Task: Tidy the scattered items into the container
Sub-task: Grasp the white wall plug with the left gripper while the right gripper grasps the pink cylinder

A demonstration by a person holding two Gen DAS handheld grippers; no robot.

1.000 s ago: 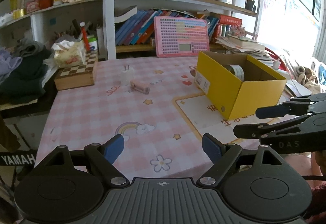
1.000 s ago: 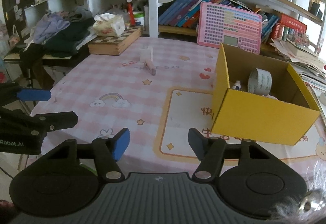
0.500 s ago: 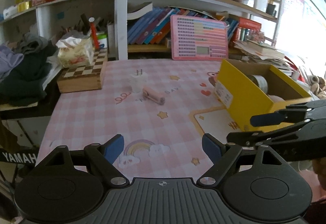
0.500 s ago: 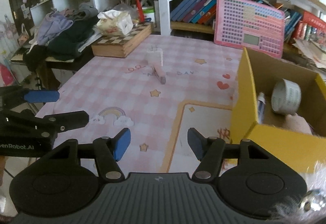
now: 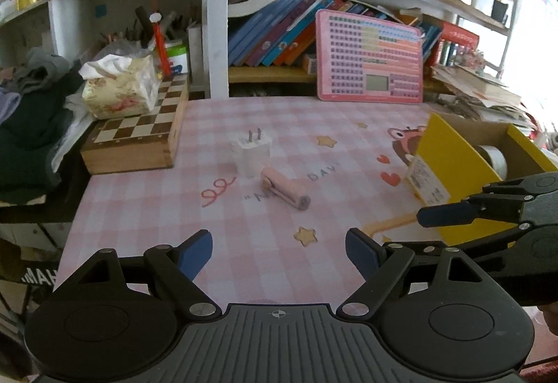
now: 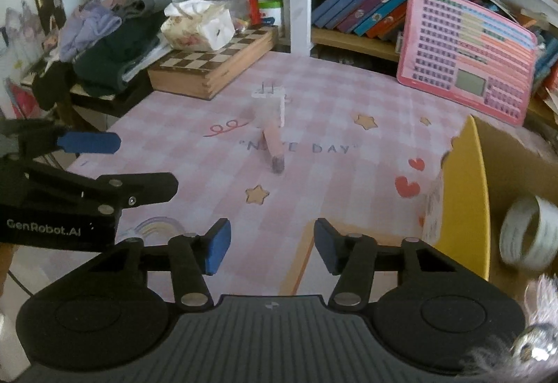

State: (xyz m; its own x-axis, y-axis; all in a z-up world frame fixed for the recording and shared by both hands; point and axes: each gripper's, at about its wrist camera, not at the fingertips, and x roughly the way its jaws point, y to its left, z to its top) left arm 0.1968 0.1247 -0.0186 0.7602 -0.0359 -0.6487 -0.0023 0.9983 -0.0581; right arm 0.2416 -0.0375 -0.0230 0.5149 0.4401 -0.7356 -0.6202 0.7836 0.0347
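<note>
Left gripper (image 5: 279, 248): jaws wide apart, nothing between them, over the pink checked tabletop (image 5: 146, 208). Right gripper (image 6: 271, 245): jaws closing, nothing between them, pads touch nothing. Each gripper shows side-on in the other's view; the left one's body reads "GenRobot.AI".

Landmark = white plug (image 5: 251, 152), standing prongs-up mid-tabletop.
- Pink tube (image 5: 286, 192): one, lying just in front of the plug, nearly touching it, dark cap end toward the grippers. Any label is too small to read.
- Printed on the tabletop beside the tube: "DAY" is clear, the word before it is partly hidden by the tube. Also a red squiggle, stars, hearts and a rainbow.
- Yellow box (image 5: 450, 170): right of the plug, well apart, open top, white sticker on its near wall, text unreadable. Inside it, one tape roll (image 6: 526, 236); the rest of the interior is cut off by the wall and the frame edge.
- Chessboard case (image 5: 139, 135): left of the plug, at the tabletop edge, with a floral tissue pack (image 5: 120, 90) on it.
- Pink keyboard toy (image 5: 369, 57): behind the plug, leaning on the bookshelf; key legends are illegible.
- Dark clothes pile (image 5: 31, 135): far left, cut by the frame.
- "YAMAH…" lettering at the lower left edge of the left view, cropped.

Still loose on the tabletop: two items, plug and tube.
</note>
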